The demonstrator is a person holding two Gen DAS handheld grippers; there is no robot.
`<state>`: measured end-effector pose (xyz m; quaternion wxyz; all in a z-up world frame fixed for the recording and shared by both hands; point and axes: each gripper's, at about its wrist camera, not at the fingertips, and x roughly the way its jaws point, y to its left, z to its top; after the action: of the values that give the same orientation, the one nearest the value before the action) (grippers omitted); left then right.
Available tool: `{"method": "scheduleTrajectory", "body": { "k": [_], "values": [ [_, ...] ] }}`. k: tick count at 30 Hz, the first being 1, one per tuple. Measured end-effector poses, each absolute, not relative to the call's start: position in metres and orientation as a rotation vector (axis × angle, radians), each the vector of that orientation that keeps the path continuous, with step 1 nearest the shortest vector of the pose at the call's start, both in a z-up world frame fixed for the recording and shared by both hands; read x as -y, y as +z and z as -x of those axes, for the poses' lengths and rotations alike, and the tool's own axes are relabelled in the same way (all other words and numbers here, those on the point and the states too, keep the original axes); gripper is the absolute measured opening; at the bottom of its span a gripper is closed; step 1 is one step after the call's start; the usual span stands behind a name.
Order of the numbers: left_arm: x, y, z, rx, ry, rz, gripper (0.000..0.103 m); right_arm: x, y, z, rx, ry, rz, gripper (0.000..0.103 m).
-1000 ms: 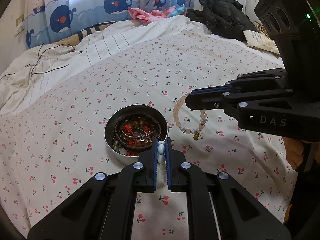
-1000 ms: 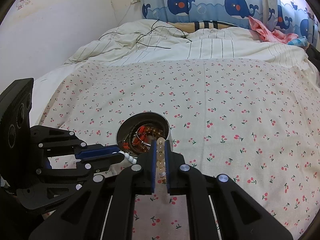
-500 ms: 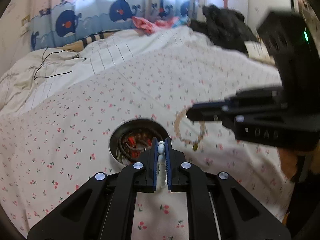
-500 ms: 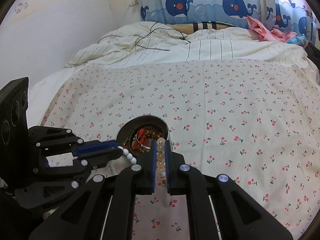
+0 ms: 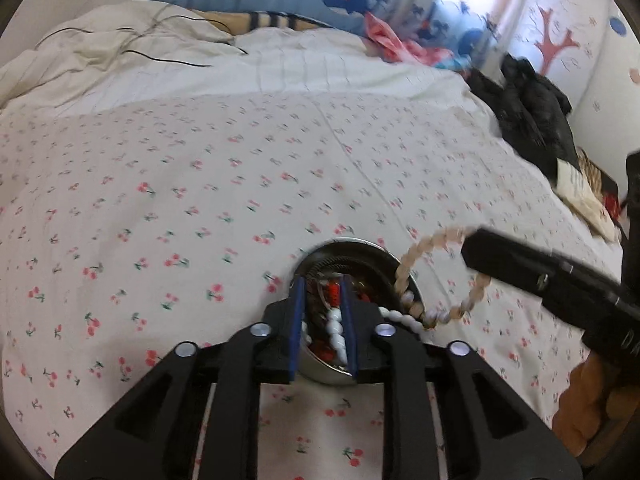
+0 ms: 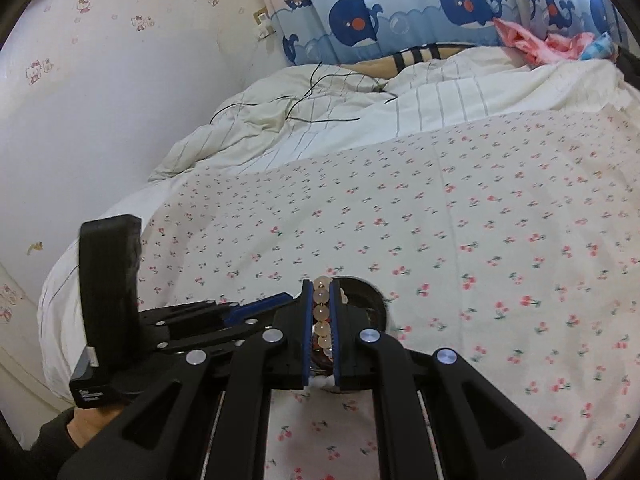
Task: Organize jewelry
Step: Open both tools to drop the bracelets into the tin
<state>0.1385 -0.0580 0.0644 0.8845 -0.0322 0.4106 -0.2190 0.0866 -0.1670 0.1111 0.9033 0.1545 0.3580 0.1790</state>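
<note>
Pinching round peach beads, right gripper overhangs steel bowl.

The metal bowl sat on the cherry-print sheet, bracelets inside — the bead bracelet hung over its right rim, the quilt bunched behind.

Two grippers — left and right. One metal bowl. Two bracelets in plain view — a white one and a peach one (the bowl's tangled pieces are too blurred to count).
</note>
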Motion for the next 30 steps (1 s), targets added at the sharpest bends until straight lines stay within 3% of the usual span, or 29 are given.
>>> {"method": "scheduleTrajectory", "body": {
  "k": [4, 8, 11, 14, 18, 20, 23, 30],
  "values": [
    [0.040, 0.073, -0.142, -0.814, -0.423, 0.133, 0.033, 0.163, 0.103, -0.094, -0.767, 0.416, -0.360, 0.008],
    [0.029, 0.072, -0.146, -0.821, -0.406, 0.152, 0.039, 0.157, 0.076, -0.110, -0.905, 0.372, -0.342, 0.009],
    [0.029, 0.069, -0.146, -0.841, -0.397, 0.115, 0.043, 0.155, 0.070, -0.111, -0.917, 0.315, -0.311, 0.040],
    [0.030, 0.068, -0.141, -0.849, -0.386, 0.069, 0.050, 0.153, 0.084, -0.102, -0.860, 0.278, -0.243, 0.045],
    [0.033, 0.063, -0.129, -0.854, -0.325, -0.003, 0.066, 0.156, 0.091, -0.092, -0.806, 0.194, -0.151, 0.068],
    [0.036, 0.060, -0.123, -0.856, -0.291, -0.025, 0.078, 0.157, 0.088, -0.088, -0.810, 0.119, -0.064, 0.073],
    [0.039, 0.054, -0.112, -0.852, -0.235, -0.052, 0.086, 0.162, 0.077, -0.079, -0.840, 0.068, 0.005, 0.080],
    [0.041, 0.043, -0.090, -0.877, -0.223, -0.094, 0.090, 0.167, 0.046, -0.052, -0.933, 0.108, 0.041, 0.082]
  ]
}}
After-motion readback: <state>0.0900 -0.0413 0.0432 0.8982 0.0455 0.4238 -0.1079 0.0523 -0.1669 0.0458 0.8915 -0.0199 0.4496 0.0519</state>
